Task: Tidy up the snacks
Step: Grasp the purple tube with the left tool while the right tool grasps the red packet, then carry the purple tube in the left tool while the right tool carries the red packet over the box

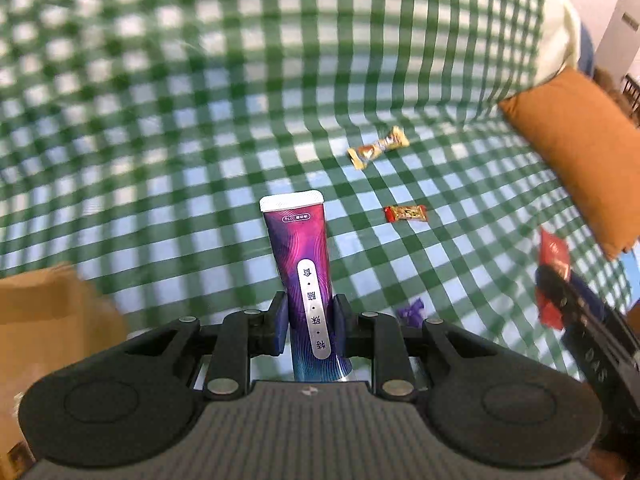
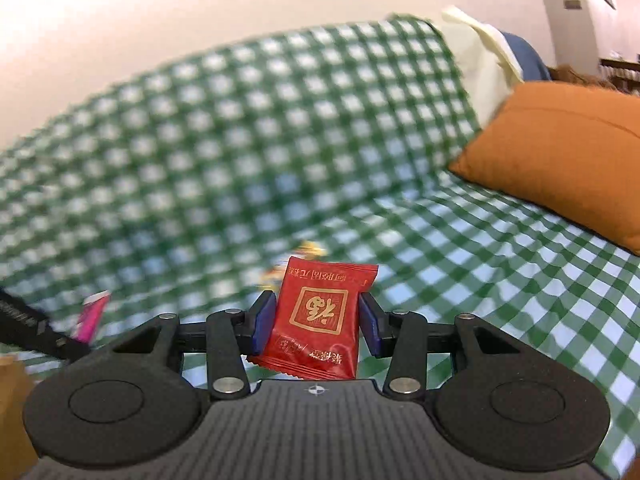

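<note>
Two snacks clamped and carried above a green-checked sofa cover [image 1: 200,140].

Nearest, left gripper [image 1: 307,322] pinched tight on a purple tube-shaped pack [image 1: 300,256], pads on its narrow sides, white end pointing away, likely to keep it from swinging; right gripper [image 2: 318,320] closed wider on a red sachet [image 2: 320,312], gripped by its edges, face to the lens. Farther out on the cloth, apart: a purple wrapper [image 1: 412,310], a red-and-gold candy [image 1: 406,213], a gold candy [image 1: 378,147], apparently yet to be gathered. Beyond, an orange cushion [image 1: 572,152].
</note>
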The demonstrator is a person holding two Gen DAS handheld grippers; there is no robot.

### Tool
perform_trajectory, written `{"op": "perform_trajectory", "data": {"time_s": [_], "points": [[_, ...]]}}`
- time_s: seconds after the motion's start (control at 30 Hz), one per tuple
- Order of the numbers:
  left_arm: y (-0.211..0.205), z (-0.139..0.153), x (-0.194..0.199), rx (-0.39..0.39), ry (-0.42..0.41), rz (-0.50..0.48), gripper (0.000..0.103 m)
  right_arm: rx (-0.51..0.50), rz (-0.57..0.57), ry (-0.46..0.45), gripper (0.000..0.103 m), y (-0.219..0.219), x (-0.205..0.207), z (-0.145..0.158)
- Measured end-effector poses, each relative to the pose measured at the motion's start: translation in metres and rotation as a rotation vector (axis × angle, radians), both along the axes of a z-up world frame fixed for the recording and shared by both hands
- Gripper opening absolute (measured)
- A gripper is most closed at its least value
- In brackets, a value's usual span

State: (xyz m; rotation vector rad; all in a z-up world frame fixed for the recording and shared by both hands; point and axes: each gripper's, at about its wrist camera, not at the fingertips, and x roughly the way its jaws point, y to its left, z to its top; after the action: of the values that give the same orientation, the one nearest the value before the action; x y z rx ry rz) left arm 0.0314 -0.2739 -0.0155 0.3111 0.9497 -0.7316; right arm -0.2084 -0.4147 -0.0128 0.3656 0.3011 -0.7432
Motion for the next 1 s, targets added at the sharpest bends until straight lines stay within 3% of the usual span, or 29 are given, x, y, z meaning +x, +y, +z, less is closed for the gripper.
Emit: {"op": "perform_trajectory", "data": {"time_s": [0.17,0.43,0.67,1.0], "points": [[0.09,0.047,-0.039,-0.032,-0.051,0.038,0.026,0.043,0.137,-0.049,0.048,0.1,-0.02,0.038],[0.241,0.087,-0.09,-0.033,-0.103,0.154,0.026,0.081,0.372,-0.019,0.048,0.225,-0.02,0.057],[0.352,0.087,-0.132,-0.004,-0.147,0.271,0.026,0.056,0.542,0.041,0.048,0.32,-0.019,0.061],[0.439,0.074,-0.172,-0.047,-0.147,0.344,0.026,-0.052,0.686,0.136,0.048,0.421,-0.023,0.063]]}}
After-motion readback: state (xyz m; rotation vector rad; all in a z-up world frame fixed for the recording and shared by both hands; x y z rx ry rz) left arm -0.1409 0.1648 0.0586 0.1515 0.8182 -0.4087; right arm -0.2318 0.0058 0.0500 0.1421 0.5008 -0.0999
